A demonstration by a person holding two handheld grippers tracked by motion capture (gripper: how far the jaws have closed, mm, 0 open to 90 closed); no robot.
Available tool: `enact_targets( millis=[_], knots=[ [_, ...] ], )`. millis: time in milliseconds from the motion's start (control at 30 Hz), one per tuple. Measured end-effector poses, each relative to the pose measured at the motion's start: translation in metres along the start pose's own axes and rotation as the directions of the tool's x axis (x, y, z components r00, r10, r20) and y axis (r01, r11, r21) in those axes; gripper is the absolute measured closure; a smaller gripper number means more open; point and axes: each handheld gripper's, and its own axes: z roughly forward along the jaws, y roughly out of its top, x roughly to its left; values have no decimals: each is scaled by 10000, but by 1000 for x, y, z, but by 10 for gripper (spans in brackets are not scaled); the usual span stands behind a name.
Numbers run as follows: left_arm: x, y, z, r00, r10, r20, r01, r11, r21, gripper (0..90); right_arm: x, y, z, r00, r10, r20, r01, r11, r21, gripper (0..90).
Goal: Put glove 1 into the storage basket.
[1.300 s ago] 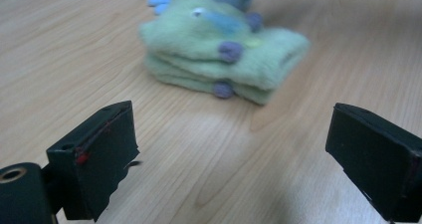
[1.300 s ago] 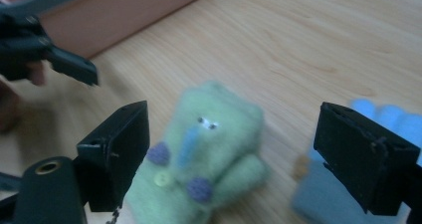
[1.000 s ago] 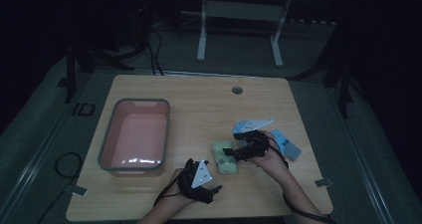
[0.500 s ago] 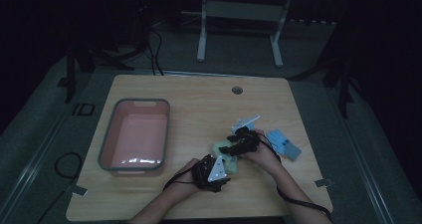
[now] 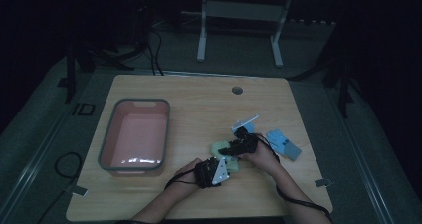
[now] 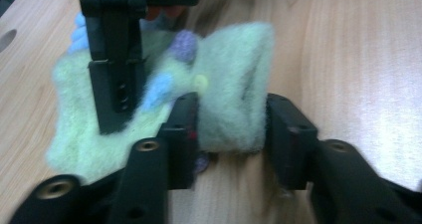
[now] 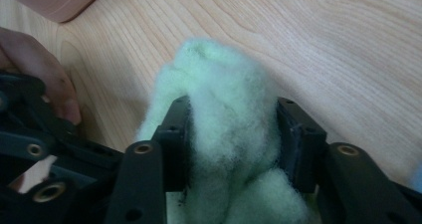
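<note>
In the left gripper view we see the left gripper point(image 6: 231, 129) with its jaws pressed on a fold of the pale green fuzzy sock point(image 6: 234, 84); they have just been closing, and the sock is squeezed between the pads. In the right gripper view the right gripper point(image 7: 233, 139) grips another bunch of the same sock point(image 7: 224, 109), its jaws also just closing, with the fluff bulging up between them. The sock has small blue, purple and yellow dots and lies on the wooden table point(image 5: 199, 99). In the high view the left gripper point(image 5: 215, 170) is at the sock's near edge and the right gripper point(image 5: 238, 145) is at its far right edge, so the sock point(image 5: 219, 149) sits between both tools. To the left of the sock, well apart, stands a pink tub point(image 5: 135, 134) with a grey rim. To the right of the sock, near it, lies a blue sock point(image 5: 283, 144).
</note>
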Motion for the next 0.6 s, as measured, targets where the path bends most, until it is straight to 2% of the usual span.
enact_targets(
  millis=[100,233,367,433,600],
  knots=[
    [7,-2,-2,9977,-588,339,593,9982,-120,718,2,-1,0,9999,166,5,-166,9998,-145,620],
    [14,0,-4,9933,-917,708,914,9958,73,762,5,-3,-3,9995,267,190,-260,9989,-389,663],
    [17,6,-6,9921,-930,845,905,9953,333,773,6,-3,-7,9985,526,119,-518,9970,-576,688],
    [18,10,-8,9933,-799,834,766,9962,419,778,6,-3,-9,9980,624,86,-618,9963,-600,697],
    [24,19,-15,9939,-744,812,711,9965,430,783,5,-2,-17,9969,788,-59,-791,9935,-817,711]
  ],
)
